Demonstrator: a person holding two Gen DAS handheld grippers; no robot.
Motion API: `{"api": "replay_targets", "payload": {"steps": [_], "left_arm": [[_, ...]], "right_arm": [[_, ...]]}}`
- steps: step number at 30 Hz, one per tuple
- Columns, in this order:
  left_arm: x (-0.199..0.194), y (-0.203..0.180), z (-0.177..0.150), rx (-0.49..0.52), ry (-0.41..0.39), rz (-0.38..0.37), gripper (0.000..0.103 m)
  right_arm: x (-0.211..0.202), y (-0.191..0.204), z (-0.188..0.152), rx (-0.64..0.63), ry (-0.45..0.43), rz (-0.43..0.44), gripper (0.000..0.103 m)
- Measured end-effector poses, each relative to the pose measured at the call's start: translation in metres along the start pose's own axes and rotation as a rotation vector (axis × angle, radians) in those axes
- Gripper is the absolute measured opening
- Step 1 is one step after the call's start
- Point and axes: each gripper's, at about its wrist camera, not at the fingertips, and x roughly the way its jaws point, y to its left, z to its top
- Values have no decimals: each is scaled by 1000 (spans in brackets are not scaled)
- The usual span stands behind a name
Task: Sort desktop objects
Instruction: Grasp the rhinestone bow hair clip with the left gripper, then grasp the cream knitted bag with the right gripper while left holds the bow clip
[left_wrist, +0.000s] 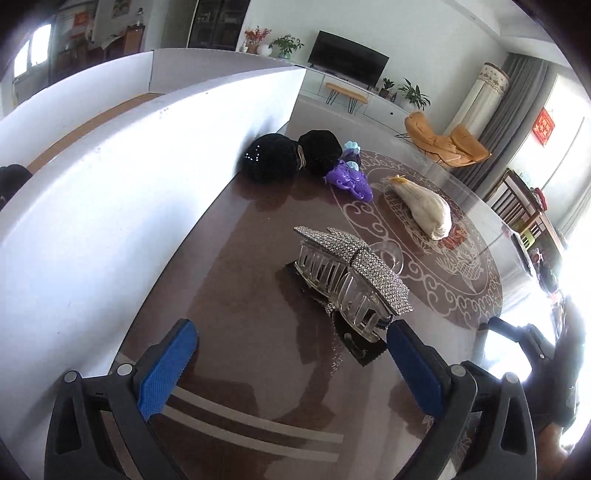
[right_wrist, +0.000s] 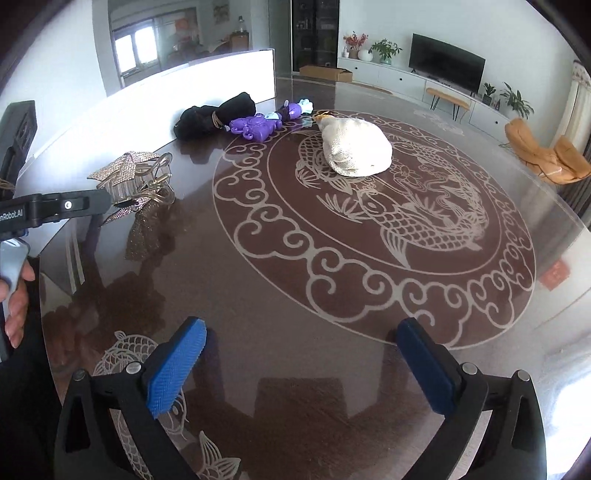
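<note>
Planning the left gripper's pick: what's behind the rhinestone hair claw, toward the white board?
Behind the rhinestone hair claw lies bare glossy table, then two black velvet pieces against the white board, with a purple toy beside them. Whatever sits beneath the claw is covered.

- Right gripper low in frame, jaws spread wide, nothing between the blue pads.
- Round brown table, pale dragon-and-cloud pattern.
- Cream pouch on the pattern's far part.
- Purple toy left of it; black cloth bundle further left, beside a white board.
- Rhinestone hair clip at left; left gripper tip at it, contact unclear.
</note>
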Motion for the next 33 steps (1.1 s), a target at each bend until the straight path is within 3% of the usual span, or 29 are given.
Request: {"api": "replay_targets", "payload": {"steps": [3,7,13,15,17,21,23,25,28,31,32,33], "left_arm": [[2,-5,4,2,14,-82,103],[23,-35,12,70,28,-83,103],[60,-60,38,117,31,131,103],[60,-52,37,120,17,128,90],[48,-41,31,124,-13,97,68],[26,-27,15,165,-13,32,55],[20,-25,6,186,1,9,51],[16,-28,1,187,9,-32,51],[14,-40,-8,241,1,-19,51],[14,-45,-12,273,-1,-18,51],[14,-45,-12,274,-3,-20,51],[14,-44,-13,270,-3,-24,51]], "right_arm": [[0,0,0,0,0,0,103],[-1,0,1,-1,0,0,103],[-1,1,1,-1,-1,0,103],[-1,0,1,-1,-1,0,103],[-2,1,1,-2,-1,0,103],[0,0,4,-4,-3,13,103],[9,-4,22,-31,16,44,103],[17,-8,56,-52,6,-11,103],[32,-27,117,-41,-26,-45,103],[64,-45,160,10,40,-29,102],[74,-47,167,23,66,0,100],[84,-47,171,28,97,18,82]]}}
